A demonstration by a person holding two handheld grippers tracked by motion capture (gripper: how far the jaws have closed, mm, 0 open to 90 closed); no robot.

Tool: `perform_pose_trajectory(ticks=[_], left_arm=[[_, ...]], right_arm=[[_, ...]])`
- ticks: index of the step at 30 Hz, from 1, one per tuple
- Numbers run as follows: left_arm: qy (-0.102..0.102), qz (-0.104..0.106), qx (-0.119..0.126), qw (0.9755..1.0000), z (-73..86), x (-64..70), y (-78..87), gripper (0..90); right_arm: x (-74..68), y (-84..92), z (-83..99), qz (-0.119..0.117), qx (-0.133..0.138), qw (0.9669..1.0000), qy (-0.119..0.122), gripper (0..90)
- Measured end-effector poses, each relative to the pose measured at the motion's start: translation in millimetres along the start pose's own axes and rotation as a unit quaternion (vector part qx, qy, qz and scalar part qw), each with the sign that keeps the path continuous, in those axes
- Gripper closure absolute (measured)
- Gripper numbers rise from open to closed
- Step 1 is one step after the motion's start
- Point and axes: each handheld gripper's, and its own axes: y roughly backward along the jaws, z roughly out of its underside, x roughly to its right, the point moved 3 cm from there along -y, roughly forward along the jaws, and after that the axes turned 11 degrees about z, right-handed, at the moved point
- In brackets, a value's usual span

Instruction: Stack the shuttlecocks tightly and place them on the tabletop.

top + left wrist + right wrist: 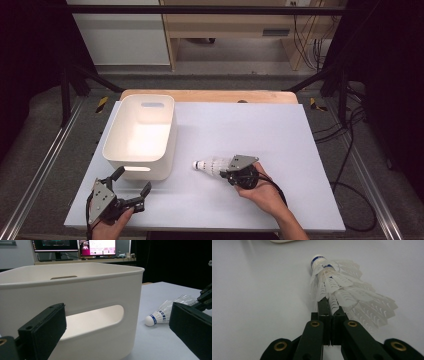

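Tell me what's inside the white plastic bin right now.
Nothing visible: the high view shows the white plastic bin with a bare floor. The strip under its near wall is hidden. The white feathered shuttlecock lies outside on the table, pinched by the right gripper.

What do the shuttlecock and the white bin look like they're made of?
Shuttlecock: probably a plastic skirt, translucent white with moulded vane ribs; its rounded white head, banded in blue, could be cork or foam. It is pinched in the right hand-held gripper.
Bin: likely moulded plastic, smooth and matt off-white, with rounded corners and cut-out handles.
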Motion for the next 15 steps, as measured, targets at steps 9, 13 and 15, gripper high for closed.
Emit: perform_pose_trajectory(ticks=[9,13,15], left_arm=[[-0.001,0.001,0.000,1.0000,-0.3,0.7,-0.1,1.4],[0.000,0.000,0.001,1.0000,-0.5,-0.2,0.5,1.4],[0.001,0.000,0.001,1.0000,-0.5,-0.2,0.5,1.4]], right_arm=[[-3.3,-2.4,-0.5,0.003,-0.007,0.9999,0.010,89.7],[-4.5,-3.4,0.4,0.007,-0.013,0.9997,0.019,89.6],[-5.6,-3.8,0.5,0.007,-0.014,0.9996,0.022,89.6]])
